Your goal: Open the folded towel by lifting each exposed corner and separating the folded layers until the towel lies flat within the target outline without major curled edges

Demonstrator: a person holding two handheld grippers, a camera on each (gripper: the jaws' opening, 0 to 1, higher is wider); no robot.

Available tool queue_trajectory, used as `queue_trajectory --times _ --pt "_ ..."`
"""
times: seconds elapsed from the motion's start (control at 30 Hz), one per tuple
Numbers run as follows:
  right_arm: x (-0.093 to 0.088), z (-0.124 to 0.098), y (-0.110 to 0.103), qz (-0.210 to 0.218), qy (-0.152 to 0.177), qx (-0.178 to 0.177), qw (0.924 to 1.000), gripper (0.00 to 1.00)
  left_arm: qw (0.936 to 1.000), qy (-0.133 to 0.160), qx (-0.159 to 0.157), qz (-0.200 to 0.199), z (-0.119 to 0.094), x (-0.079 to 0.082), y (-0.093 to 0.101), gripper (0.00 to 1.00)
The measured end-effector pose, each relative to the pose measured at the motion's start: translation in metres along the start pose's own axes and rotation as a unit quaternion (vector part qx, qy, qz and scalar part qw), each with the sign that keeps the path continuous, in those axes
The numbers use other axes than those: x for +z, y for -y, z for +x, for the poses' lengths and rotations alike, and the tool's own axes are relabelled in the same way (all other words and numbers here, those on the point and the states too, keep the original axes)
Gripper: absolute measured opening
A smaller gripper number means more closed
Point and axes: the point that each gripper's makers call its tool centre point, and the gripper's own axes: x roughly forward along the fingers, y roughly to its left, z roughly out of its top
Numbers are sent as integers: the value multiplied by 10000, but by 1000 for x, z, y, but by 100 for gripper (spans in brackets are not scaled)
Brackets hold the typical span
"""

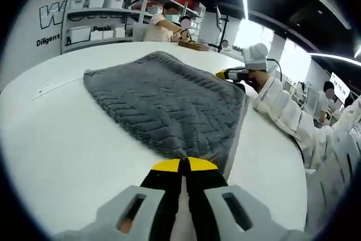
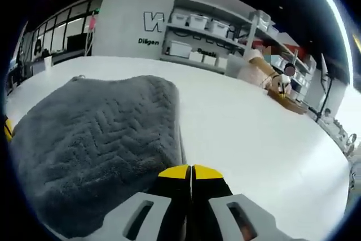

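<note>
In the left gripper view, the left claw [image 1: 185, 165] is seen with its yellow-tipped jaws pressed together at the nearest corner of the grey towel [image 1: 163, 103]; whether any cloth is pinched between them cannot be told. The towel, woven in a herringbone pile, is spread folded across the middle of the white tabletop [image 1: 67, 150], and a doubled edge is shown along its right side. At the towel's far right corner, the right claw [image 1: 224, 74] is held by a gloved hand [image 1: 256, 56] on a white sleeve [image 1: 293, 117], its yellow tip just at the cloth. In the right gripper view, the right claw [image 2: 192, 169] is seen with jaws closed together at the towel's [image 2: 96, 139] near edge, and a grip on the fabric cannot be confirmed. The towel is seen humped and layered, lying toward the left of the tabletop [image 2: 254, 134]. Beyond the far edge of the tabletop, shelving [image 1: 104, 15] stocked with white bins is seen against a lettered wall, and a seated person [image 1: 163, 26] is seen working nearby.
</note>
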Motion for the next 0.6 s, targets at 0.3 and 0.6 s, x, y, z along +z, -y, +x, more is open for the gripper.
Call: queue_trajectory --times 0.3,0.6 --pt "4 -1 2 10 79 -64 9999 0 9993 100 56 344 -7 3 -7 6" --pt "8 -2 -5 -39 140 -20 9999 0 9929 608 1007 -176 -23 16 -49 14"
